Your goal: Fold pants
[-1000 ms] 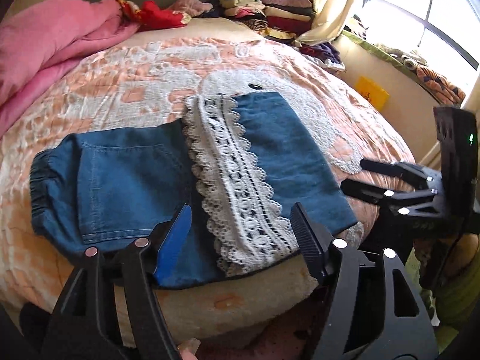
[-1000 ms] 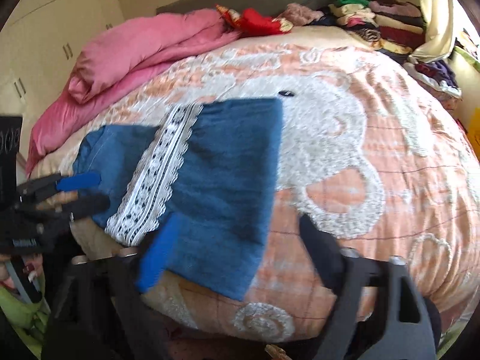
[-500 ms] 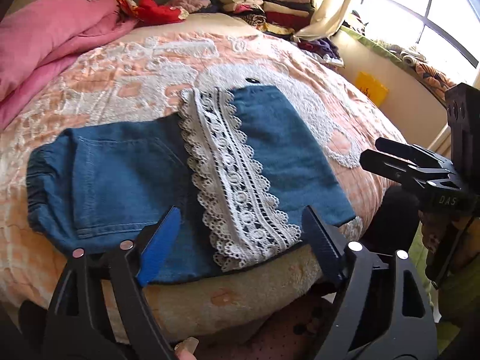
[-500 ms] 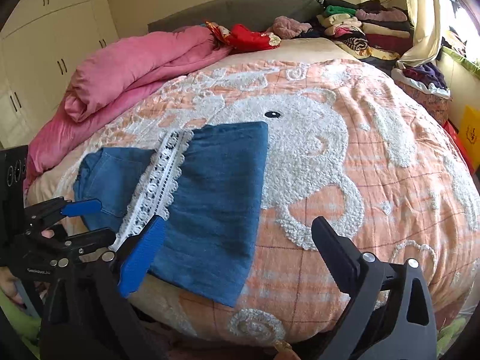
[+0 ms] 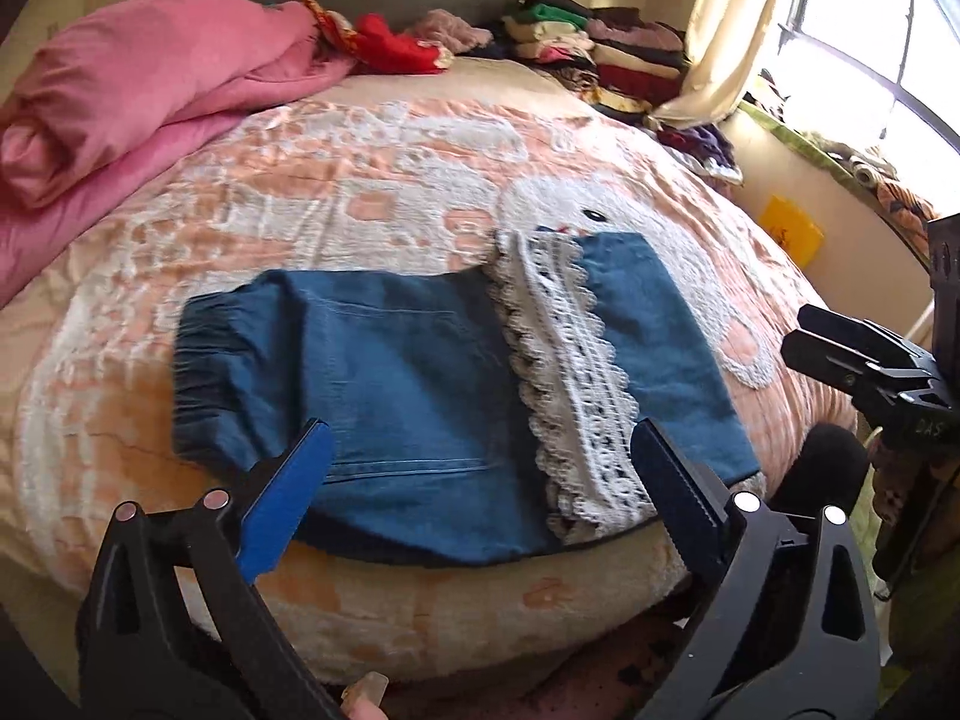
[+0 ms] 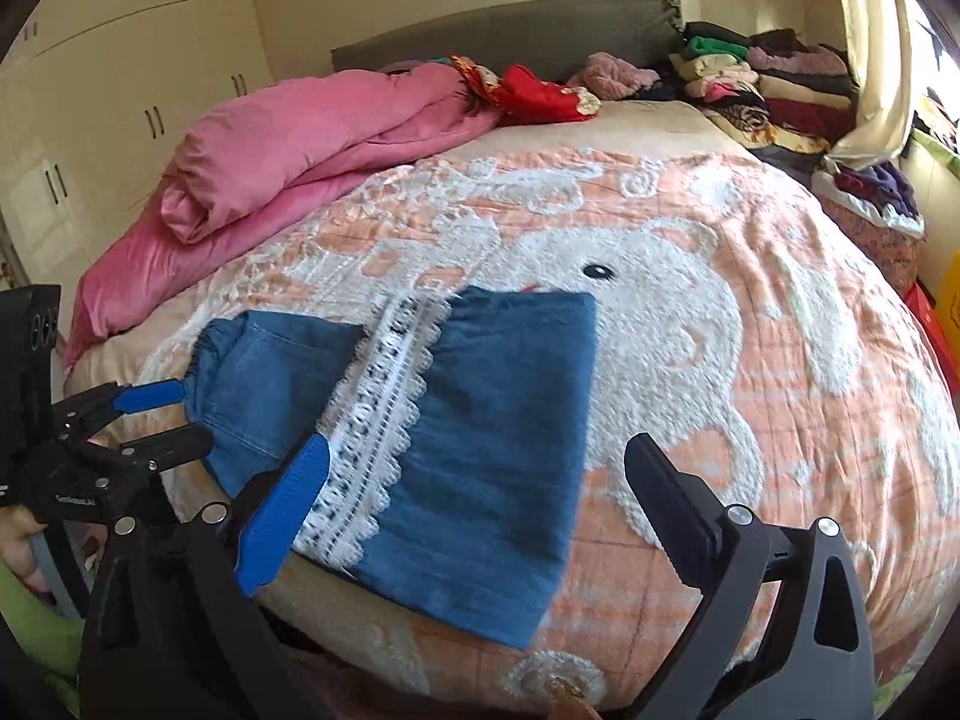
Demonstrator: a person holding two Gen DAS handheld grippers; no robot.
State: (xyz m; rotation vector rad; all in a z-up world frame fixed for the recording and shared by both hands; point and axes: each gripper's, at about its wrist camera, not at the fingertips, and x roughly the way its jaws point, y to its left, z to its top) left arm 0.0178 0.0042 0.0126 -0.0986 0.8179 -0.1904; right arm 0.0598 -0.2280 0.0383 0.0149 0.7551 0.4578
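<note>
Peach bedspread (image 5: pixel 372 192) carries folded denim pants (image 5: pixel 408 384) with a lace hem (image 5: pixel 576 384). Both claws, left (image 5: pixel 480 498) and right (image 6: pixel 474 510), hover wide and empty. Soft, light cloth (likely floppy): grip the elastic waistband (image 5: pixel 198 372) corners.

The black plastic body of the right gripper (image 5: pixel 864 360), seen from the left wrist, bears faint raised letters that look like "DAS". A small white label on the black left gripper (image 6: pixel 153 420) is too blurred to read.
</note>
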